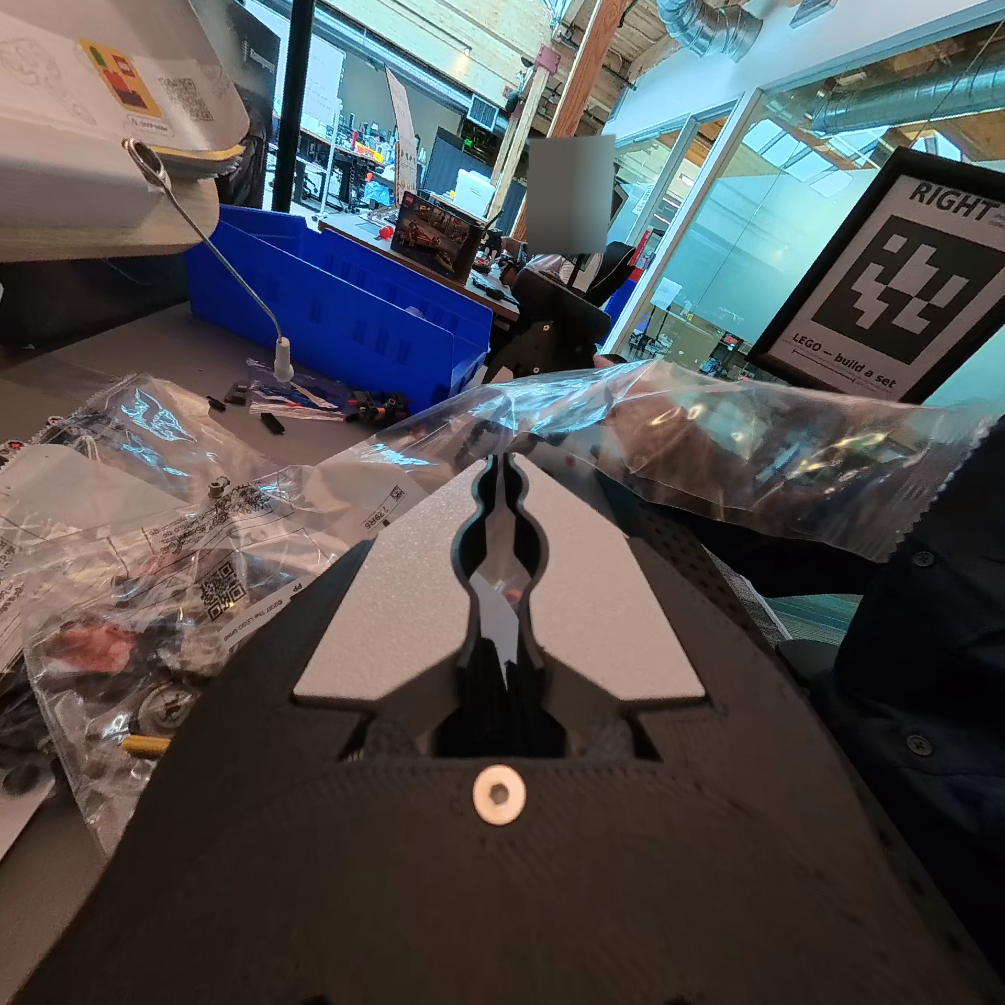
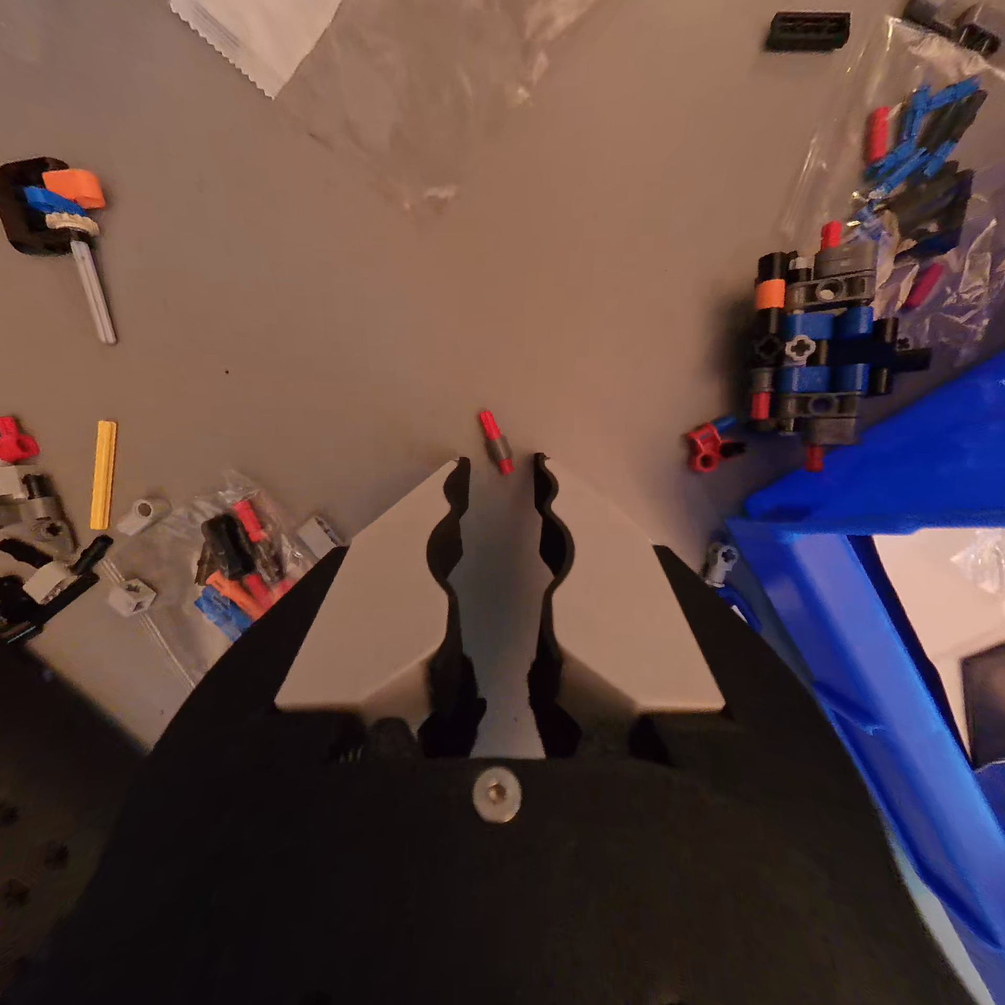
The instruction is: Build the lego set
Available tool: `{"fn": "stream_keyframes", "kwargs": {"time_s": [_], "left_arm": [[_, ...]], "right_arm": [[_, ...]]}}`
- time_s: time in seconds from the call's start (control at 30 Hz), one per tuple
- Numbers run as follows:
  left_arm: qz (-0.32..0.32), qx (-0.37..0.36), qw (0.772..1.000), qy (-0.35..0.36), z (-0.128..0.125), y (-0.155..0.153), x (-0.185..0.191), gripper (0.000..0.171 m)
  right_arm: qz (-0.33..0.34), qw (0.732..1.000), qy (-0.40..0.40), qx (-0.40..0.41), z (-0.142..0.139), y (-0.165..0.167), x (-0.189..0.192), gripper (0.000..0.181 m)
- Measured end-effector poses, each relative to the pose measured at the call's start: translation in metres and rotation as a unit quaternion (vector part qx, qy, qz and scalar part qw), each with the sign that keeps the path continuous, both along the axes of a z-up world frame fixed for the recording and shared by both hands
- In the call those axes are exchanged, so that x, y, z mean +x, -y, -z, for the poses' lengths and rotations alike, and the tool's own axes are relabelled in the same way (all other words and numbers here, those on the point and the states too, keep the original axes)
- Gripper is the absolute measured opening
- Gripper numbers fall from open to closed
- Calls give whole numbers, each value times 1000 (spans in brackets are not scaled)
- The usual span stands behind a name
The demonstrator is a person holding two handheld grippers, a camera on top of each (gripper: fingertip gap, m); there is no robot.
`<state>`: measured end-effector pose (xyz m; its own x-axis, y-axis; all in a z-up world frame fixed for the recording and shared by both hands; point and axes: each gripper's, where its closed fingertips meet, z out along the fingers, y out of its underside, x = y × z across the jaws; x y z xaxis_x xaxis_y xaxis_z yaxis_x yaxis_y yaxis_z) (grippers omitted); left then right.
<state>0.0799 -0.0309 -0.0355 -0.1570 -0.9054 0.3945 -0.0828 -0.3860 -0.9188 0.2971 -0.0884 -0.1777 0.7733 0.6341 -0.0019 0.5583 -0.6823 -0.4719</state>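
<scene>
A clear plastic bag (image 1: 707,451) of small dark and red pieces hangs crumpled in the air, pinched at its left end. More clear bags (image 1: 136,571) of parts lie heaped on the grey table to the left. In the right wrist view a small red and grey pin (image 2: 496,442) lies flat on the table. To the right, against a blue bin, rests a half-built blue and black assembly (image 2: 816,348). A yellow rod (image 2: 103,474) lies at far left.

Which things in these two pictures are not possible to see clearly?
- Left wrist view: parts inside the held bag, blurred by glare and folds.
- Right wrist view: bin inside, cut off by the edge.
- Right wrist view: left-side pieces, cut off by the edge.
</scene>
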Motion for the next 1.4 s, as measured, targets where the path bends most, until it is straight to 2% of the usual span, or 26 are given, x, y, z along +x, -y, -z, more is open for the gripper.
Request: {"fn": "stream_keyframes", "kwargs": {"time_s": [0.2, 0.57, 0.77, 1.1, 1.23, 1.4], "left_arm": [[0, 2, 1000, -3, 1, 1, 1, 2], [-5, 5, 1000, -7, 1, -1, -1, 2], [-10, 8, 1000, -16, 3, -1, 0, 2], [-33, 35, 999, 6, -17, -2, -9, 3], [-16, 82, 996, 7, -29, 17, -1, 6], [39, 137, 989, 30, -48, 58, 18, 13]], "right_arm": [[-21, 1000, 2, 0, 1, 1, -8, 5], [-48, 999, -5, 12, 0, 3, -19, 5], [-60, 998, -19, 29, -9, 2, -29, 5], [-136, 980, -103, 100, -57, 6, -93, 4], [-185, 961, -136, 151, -83, 11, -126, 5], [-220, 937, -165, 216, -114, 15, -152, 5]]}}
